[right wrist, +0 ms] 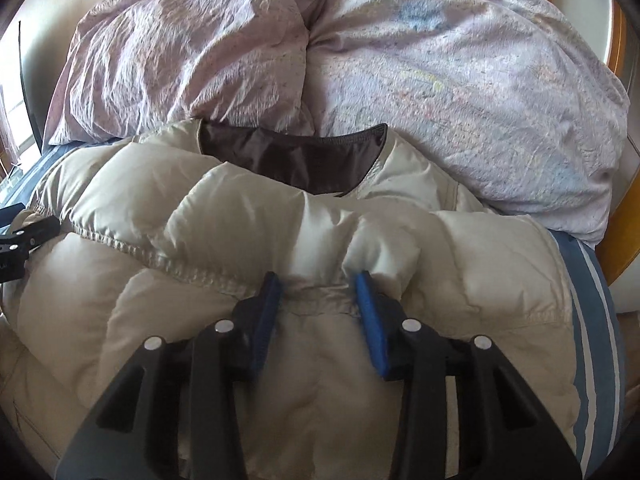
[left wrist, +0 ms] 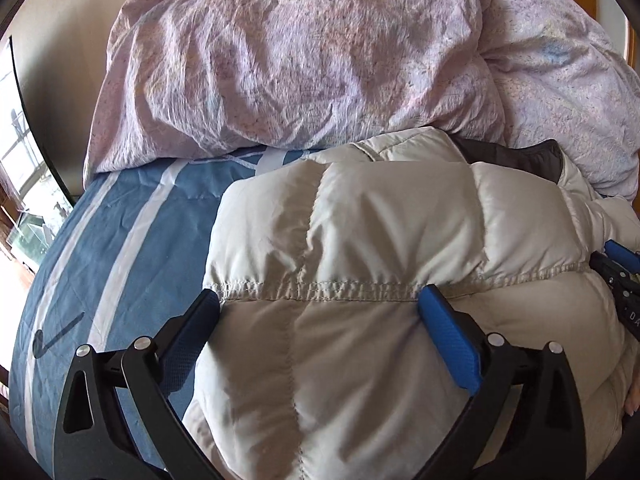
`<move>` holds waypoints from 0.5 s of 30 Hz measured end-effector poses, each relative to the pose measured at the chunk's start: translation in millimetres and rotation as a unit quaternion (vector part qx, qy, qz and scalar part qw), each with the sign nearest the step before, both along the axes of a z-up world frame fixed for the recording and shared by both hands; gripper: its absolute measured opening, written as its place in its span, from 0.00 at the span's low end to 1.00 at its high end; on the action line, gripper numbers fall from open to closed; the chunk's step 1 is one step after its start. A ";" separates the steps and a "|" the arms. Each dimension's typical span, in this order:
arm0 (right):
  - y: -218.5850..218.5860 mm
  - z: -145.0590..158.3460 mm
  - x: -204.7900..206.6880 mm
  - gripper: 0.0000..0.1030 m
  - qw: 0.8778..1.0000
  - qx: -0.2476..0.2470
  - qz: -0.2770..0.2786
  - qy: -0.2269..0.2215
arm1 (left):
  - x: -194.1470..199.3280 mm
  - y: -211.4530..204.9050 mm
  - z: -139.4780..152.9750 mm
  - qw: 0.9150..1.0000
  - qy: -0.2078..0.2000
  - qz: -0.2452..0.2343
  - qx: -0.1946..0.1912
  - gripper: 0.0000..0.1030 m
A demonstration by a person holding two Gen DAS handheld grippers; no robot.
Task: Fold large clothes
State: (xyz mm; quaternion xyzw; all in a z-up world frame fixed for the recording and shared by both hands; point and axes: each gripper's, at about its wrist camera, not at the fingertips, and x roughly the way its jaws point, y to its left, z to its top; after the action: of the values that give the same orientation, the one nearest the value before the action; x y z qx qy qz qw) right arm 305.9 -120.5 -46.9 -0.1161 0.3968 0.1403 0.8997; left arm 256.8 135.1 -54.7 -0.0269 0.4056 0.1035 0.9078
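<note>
A cream puffy down jacket [left wrist: 360,232] lies on the bed, and it also fills the right wrist view [right wrist: 224,216], where its dark brown lining [right wrist: 292,156] shows at the far side. My left gripper [left wrist: 320,300] is open wide, its blue fingers [left wrist: 448,328] pressed down on the jacket along a stitched seam. My right gripper [right wrist: 318,284] is partly open, its fingers [right wrist: 370,312] straddling a bunched fold of the jacket near a seam. The right gripper shows at the right edge of the left wrist view [left wrist: 620,264], and the left one at the left edge of the right wrist view [right wrist: 20,240].
A blue bed sheet with white stripes [left wrist: 120,240] lies under the jacket. A crumpled pink duvet [left wrist: 300,60] is heaped behind it, also in the right wrist view [right wrist: 440,80]. A wooden bed frame [right wrist: 618,216] runs along the right. A window [left wrist: 16,160] is at the left.
</note>
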 end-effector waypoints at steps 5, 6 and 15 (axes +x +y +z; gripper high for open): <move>3.0 -11.2 -0.7 0.39 1.000 -0.007 0.004 -0.015 | 5.6 8.4 -17.0 1.000 0.007 0.004 -0.024 0.99; 5.2 -12.7 -0.6 0.39 1.000 -0.013 0.004 -0.016 | 6.0 8.1 -19.1 1.000 0.007 0.005 -0.024 0.99; -16.0 17.2 -3.7 0.56 0.997 0.054 0.012 0.046 | -22.0 17.7 -5.1 0.998 0.007 -0.013 -0.064 0.99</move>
State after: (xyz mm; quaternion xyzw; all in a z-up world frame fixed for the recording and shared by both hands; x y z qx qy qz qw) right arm 302.2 -136.5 -29.7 -0.0660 0.4281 0.1775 0.8837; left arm 234.8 152.9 -59.8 -0.0787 0.4182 0.0654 0.9026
